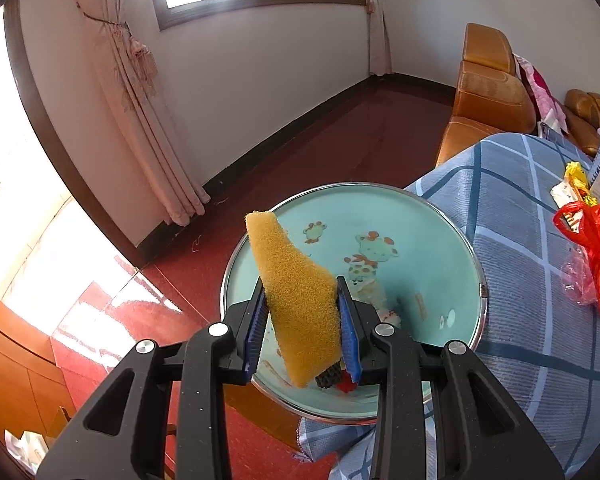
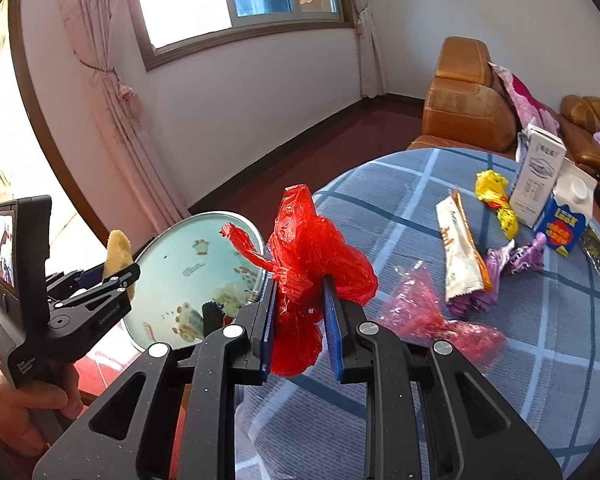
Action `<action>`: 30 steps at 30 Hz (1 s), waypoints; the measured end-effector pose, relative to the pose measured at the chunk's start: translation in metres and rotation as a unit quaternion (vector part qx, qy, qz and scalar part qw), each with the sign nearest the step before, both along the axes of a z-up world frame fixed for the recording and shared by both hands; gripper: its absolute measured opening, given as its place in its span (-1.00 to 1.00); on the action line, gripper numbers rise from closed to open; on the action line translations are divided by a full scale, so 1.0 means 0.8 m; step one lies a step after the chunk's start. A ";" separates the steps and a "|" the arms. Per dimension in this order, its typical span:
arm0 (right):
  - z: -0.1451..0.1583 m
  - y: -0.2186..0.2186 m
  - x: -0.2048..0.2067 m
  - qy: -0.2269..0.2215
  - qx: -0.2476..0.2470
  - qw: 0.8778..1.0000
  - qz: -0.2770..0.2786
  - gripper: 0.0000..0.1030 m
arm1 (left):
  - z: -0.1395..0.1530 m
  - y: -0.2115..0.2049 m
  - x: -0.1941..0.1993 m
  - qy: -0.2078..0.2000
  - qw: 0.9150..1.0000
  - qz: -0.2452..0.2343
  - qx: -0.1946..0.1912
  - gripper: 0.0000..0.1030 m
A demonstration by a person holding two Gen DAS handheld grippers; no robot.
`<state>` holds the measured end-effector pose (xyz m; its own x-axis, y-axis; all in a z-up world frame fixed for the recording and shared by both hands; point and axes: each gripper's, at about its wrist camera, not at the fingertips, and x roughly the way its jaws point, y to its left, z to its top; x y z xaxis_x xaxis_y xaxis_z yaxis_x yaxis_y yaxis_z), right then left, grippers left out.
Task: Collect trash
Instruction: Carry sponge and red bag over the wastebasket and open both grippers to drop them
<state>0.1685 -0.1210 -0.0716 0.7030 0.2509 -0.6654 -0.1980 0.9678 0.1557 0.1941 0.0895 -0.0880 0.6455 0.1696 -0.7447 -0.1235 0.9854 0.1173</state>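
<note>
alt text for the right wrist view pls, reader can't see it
The right claw grips a crumpled red bag over a blue plaid table. To its left, the left claw holds a yellow sponge above a round teal tray. Wrappers, a pink bag and two cartons lie further right on the table.

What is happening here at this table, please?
A person is collecting trash with two tools. The left hand-held gripper is shut on a yellow foam sponge piece, held above a round turquoise tray with cartoon animals. The right hand-held gripper is shut on a crumpled red plastic bag. Wrappers and cartons lie on the blue checked tablecloth.
</note>
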 end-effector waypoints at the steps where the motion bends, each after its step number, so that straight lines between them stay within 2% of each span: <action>1: 0.000 0.004 0.001 0.000 0.000 1.000 0.002 -0.56 | -0.001 0.001 0.001 0.000 1.000 0.000 0.000 -0.37; 14: -0.008 0.044 0.024 0.008 -0.015 0.999 0.028 -0.56 | -0.011 0.015 0.010 0.010 1.000 0.007 -0.011 -0.37; 30: -0.036 0.079 0.060 0.037 -0.026 0.998 0.051 -0.54 | -0.034 0.023 0.032 0.032 0.999 0.005 -0.015 -0.37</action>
<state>0.2169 -0.0582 -0.1005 0.6236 0.2830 -0.7287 -0.2865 0.9501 0.1238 0.2197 0.1079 -0.1152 0.5945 0.1525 -0.7895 -0.1259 0.9874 0.0959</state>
